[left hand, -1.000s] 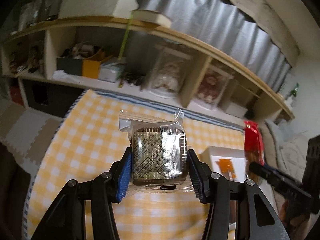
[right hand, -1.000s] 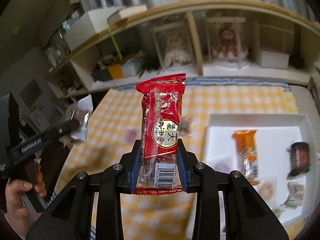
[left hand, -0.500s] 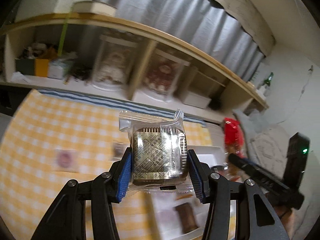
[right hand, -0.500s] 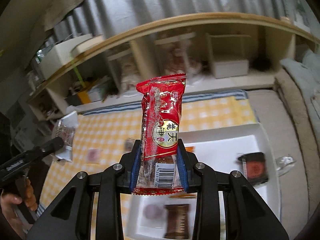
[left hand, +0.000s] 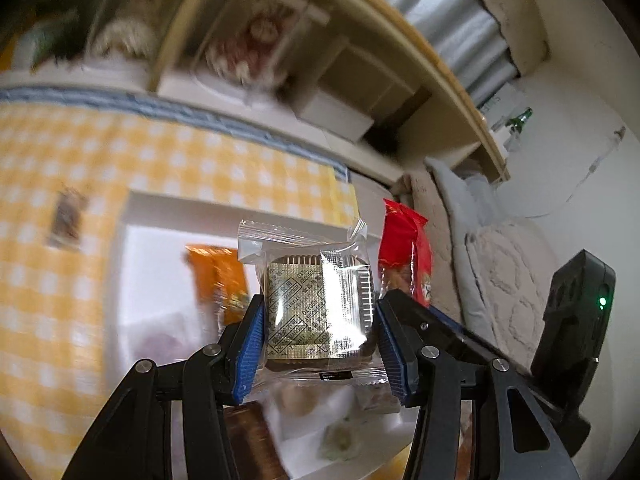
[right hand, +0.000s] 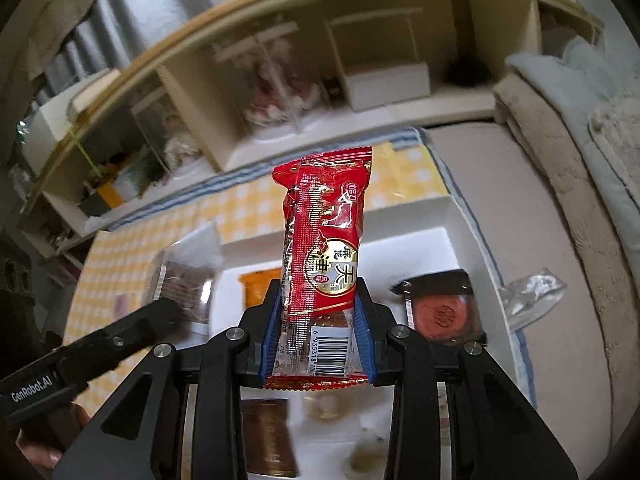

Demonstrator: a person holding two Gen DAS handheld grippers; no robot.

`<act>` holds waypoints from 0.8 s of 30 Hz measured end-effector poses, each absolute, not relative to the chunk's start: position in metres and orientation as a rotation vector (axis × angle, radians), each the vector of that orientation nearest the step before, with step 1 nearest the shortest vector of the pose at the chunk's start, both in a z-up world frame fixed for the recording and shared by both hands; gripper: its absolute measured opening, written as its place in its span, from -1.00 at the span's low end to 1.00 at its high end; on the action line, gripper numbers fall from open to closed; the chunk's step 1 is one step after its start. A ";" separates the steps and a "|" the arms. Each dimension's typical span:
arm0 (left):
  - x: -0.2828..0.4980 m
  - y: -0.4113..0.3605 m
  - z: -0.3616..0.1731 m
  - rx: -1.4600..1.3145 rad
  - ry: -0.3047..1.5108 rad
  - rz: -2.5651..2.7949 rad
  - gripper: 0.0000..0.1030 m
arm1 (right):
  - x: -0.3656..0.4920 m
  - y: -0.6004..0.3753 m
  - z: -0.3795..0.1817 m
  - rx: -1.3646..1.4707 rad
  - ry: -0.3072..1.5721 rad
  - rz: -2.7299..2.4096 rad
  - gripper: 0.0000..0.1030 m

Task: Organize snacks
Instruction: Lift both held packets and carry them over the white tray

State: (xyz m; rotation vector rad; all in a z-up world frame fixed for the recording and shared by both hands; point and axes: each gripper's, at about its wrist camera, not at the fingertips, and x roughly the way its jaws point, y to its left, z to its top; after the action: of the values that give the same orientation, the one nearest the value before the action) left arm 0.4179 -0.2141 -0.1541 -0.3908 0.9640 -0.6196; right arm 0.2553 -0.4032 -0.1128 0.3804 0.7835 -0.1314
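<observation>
On the far left lies the yellow checked cloth (left hand: pixel 60 280) that covers my bench, and one small dark packet (left hand: pixel 66 216) rests on it, apart from the rest. Beside it stands the white tray (left hand: pixel 132 208). An orange packet (left hand: pixel 224 280) lies inside the tray, blurred in the left view.

My left tool (left hand: pixel 320 320) is closed on a clear-wrapped square snack (left hand: pixel 320 304), a brown piece with a silver sachet on its face. The blue pads (left hand: pixel 250 350) press it from both sides, and it hangs in the air above the tray. Under it I see a brown bar (left hand: pixel 252 440) and some small pale sweets (left hand: pixel 340 438), all blurred.

Just to the right of it comes my right tool (right hand: pixel 318 320). It grips a red snack bar (right hand: pixel 324 264) at the lower end, near the barcode, and the bar stands upright above the tray. In the right view the rim of the tray (right hand: pixel 456 216) shows behind the bar.

Further right in the tray lies a round reddish cake in a dark-edged wrapper (right hand: pixel 442 310). A piece of clear plastic wrapper (right hand: pixel 532 292) lies at the tray's right edge; I cannot tell if it touches the rim. Beyond that is a beige cushion (right hand: pixel 520 208). Behind all stands a wooden shelf (right hand: pixel 300 92) with boxes, out of focus.
</observation>
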 end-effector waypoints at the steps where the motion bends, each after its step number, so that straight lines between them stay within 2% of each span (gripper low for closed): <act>1: 0.424 -0.219 -0.160 -0.402 0.978 -0.621 -0.01 | 0.255 -0.406 -0.115 0.381 0.791 -0.140 -0.35; 12: 0.488 -0.257 -0.235 -0.526 1.154 -0.603 0.00 | 0.259 -0.429 -0.140 0.372 0.862 -0.227 -0.35; 18: 0.506 -0.254 -0.234 -0.391 1.093 -0.524 0.00 | 0.265 -0.434 -0.149 0.414 0.867 -0.179 -0.36; 24: 0.517 -0.245 -0.232 -0.374 1.066 -0.486 0.00 | 0.281 -0.426 -0.158 0.423 0.887 -0.106 -0.36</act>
State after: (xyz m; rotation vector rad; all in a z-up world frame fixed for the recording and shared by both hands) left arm 0.5173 -0.2449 -0.2319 -0.3744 1.0663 -0.4858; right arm 0.2807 -0.4261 -0.1581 0.4231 0.8865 -0.1059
